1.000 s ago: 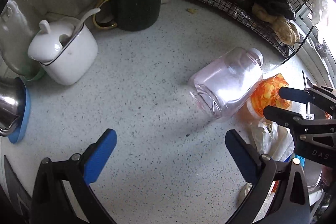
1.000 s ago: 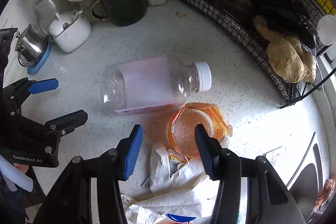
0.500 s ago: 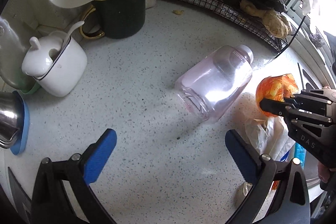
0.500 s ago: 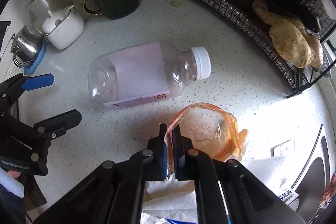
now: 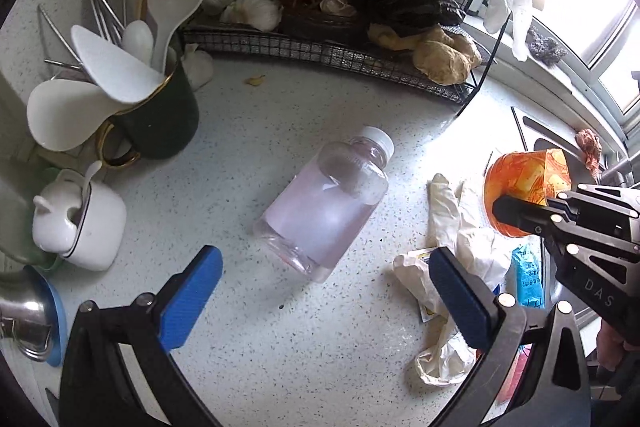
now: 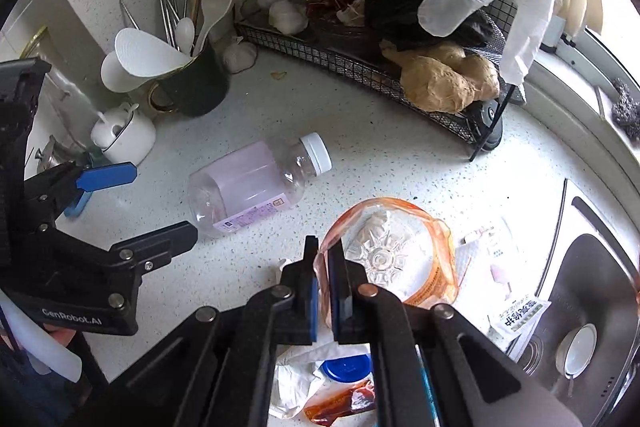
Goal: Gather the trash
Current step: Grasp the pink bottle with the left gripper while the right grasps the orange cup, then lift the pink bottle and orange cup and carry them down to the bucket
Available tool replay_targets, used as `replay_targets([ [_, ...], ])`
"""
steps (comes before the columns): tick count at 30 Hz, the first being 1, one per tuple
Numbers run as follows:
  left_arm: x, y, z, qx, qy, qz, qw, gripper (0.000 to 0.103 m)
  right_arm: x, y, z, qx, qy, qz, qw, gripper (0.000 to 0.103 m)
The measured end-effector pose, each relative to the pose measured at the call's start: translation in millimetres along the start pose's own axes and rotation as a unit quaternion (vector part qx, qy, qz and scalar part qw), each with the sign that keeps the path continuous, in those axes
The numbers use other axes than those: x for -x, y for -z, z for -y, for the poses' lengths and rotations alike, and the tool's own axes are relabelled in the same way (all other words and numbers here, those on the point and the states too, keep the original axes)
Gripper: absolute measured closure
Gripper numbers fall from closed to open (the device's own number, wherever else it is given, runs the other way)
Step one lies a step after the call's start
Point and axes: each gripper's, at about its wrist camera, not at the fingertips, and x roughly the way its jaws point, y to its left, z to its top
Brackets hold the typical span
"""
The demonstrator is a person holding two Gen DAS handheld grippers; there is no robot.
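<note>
On the speckled white tabletop point(image 5: 248, 343), mid-frame, a clear plastic bottle point(image 5: 326, 205) lies on its side w/ a white screw cap point(image 6: 317, 151) pointing toward the wire rack point(image 5: 320, 51); it looks empty, wrapped in a pale pink label w/ small print along one edge. Nothing touches it.

Just right of the bottle, the right gripper point(image 6: 323, 281) is clamped on the rim of an orange-tinted clear plastic cup point(image 6: 394, 253). Its wall is pinched thin between the pads. The cup is see-through w/ orange printed film round its side and a moulded star pattern on its base, slightly crumpled. In the left wrist view it sits raised off the tabletop, above a heap of other trash: crumpled white disposable gloves point(image 5: 448, 227), a blue sachet point(image 5: 527, 277), a small printed packet point(image 6: 516, 319), a blue lid point(image 6: 347, 367) and a red-brown sauce packet point(image 6: 340, 403).

The left gripper point(image 5: 324, 301) hangs w/ jaws spread wide, blue pads either side of the bottle's base end but nothing between them; it's apart from the bottle.

At the back left: a dark green mug point(image 5: 160, 119) packed w/ white spoons and metal chopsticks, and a white lidded pot point(image 5: 80, 223). The rack holds garlic and ginger. A sink point(image 6: 592, 291) lies at far right.
</note>
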Motion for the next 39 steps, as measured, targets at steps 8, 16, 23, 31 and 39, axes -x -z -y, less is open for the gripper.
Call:
replay_targets([
  [8,-45,-13,3,-0.058,-0.001,-0.052,0.9969,0.001,-24,6,13,-0.031,0.013,-0.018,0.999,0.099],
  [16,-80,-33,11,-0.092,0.004,-0.073,0.993,0.001,-42,9,29,-0.053,0.022,-0.035,0.998,0.099],
  [23,-102,-40,12,-0.083,0.012,-0.091,0.9922,0.019,-51,6,32,-0.055,0.022,-0.041,0.997,0.099],
  [31,-103,-21,32,-0.099,-0.015,-0.093,0.9906,0.029,-46,10,40,-0.061,0.028,-0.038,0.997,0.099],
  [39,-64,-1,54,-0.062,0.007,-0.046,0.997,0.03,-11,25,37,-0.056,0.026,-0.018,0.998,0.099],
])
